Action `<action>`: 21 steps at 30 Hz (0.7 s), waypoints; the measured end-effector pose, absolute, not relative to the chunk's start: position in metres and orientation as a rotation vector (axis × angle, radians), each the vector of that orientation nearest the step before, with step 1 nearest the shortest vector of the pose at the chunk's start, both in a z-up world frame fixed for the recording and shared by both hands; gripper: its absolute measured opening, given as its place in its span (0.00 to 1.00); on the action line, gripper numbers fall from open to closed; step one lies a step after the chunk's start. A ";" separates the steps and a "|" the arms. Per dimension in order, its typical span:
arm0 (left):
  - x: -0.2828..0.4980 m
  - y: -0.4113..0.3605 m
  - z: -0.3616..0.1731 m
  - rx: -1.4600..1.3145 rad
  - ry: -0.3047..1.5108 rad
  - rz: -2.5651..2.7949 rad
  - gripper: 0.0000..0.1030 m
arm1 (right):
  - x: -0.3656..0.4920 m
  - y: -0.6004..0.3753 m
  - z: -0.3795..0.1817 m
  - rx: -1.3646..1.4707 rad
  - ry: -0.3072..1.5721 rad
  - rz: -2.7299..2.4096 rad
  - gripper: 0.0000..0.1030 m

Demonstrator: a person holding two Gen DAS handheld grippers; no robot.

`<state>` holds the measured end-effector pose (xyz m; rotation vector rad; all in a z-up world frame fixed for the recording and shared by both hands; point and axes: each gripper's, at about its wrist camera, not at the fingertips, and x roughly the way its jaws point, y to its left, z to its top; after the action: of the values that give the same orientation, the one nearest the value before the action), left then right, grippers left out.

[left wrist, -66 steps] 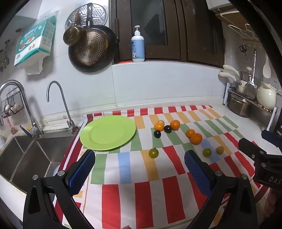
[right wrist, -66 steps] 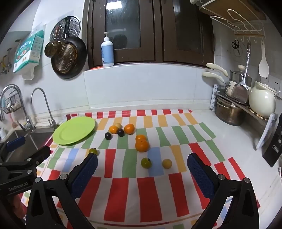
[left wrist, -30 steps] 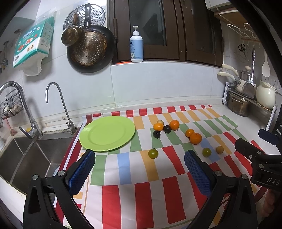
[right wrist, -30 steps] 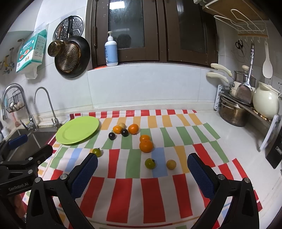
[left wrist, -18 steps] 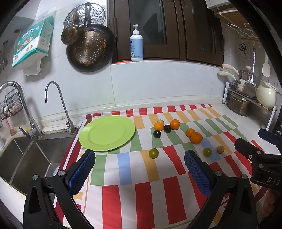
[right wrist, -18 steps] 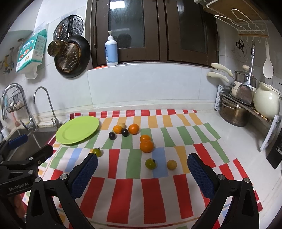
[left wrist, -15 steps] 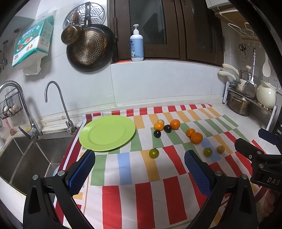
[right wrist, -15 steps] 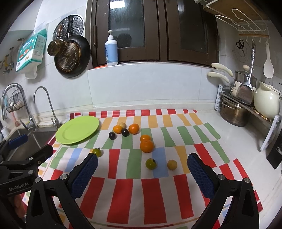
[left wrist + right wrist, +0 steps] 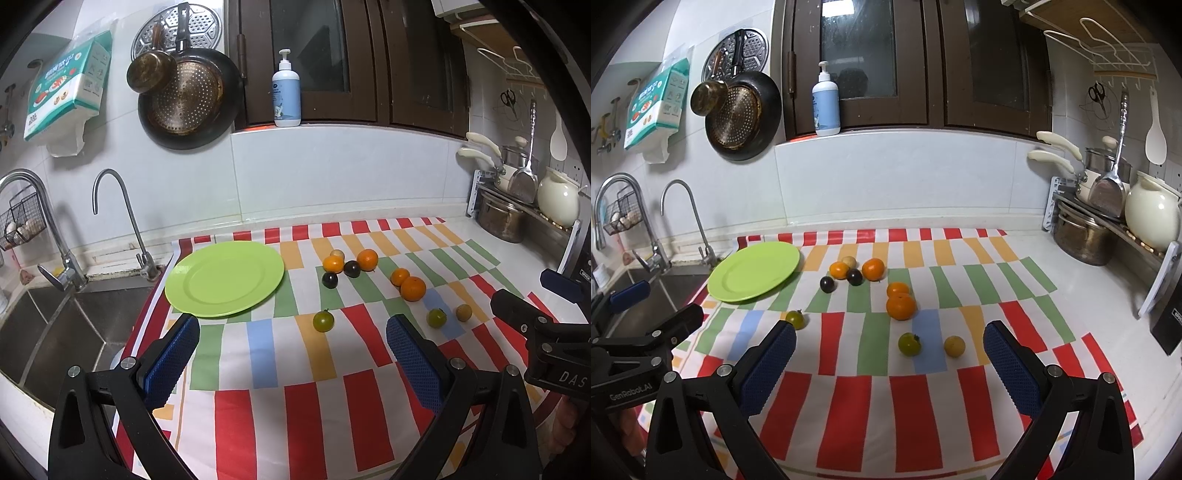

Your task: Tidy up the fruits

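An empty green plate (image 9: 224,277) (image 9: 753,271) lies at the left of a striped cloth (image 9: 273,354). Several small fruits lie loose to its right: oranges (image 9: 413,288) (image 9: 901,307), two dark plums (image 9: 329,280) (image 9: 827,284), green tomatoes (image 9: 323,320) (image 9: 909,343) and a yellow fruit (image 9: 954,346). My left gripper (image 9: 291,354) is open and empty above the cloth's near edge, short of the plate. My right gripper (image 9: 888,358) is open and empty, just short of the green tomato and yellow fruit.
A sink (image 9: 48,332) with two taps (image 9: 122,221) lies left of the cloth. Pots, a kettle (image 9: 1150,218) and utensils stand on a rack at the right. A pan (image 9: 188,107) hangs on the wall and a soap bottle (image 9: 286,96) stands on the sill.
Both views have shifted only slightly. The fruits and plate have not moved, and both grippers stay open.
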<state>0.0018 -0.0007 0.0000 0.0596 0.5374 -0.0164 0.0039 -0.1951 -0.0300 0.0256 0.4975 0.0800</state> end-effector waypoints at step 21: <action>0.010 -0.017 -0.002 0.089 0.530 -0.077 1.00 | 0.005 -0.206 -0.032 0.042 0.499 0.056 0.99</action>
<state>0.0104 -0.0171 -0.0015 0.0887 0.5301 -0.0771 0.0047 -0.2063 -0.0322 0.0423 0.4992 0.0560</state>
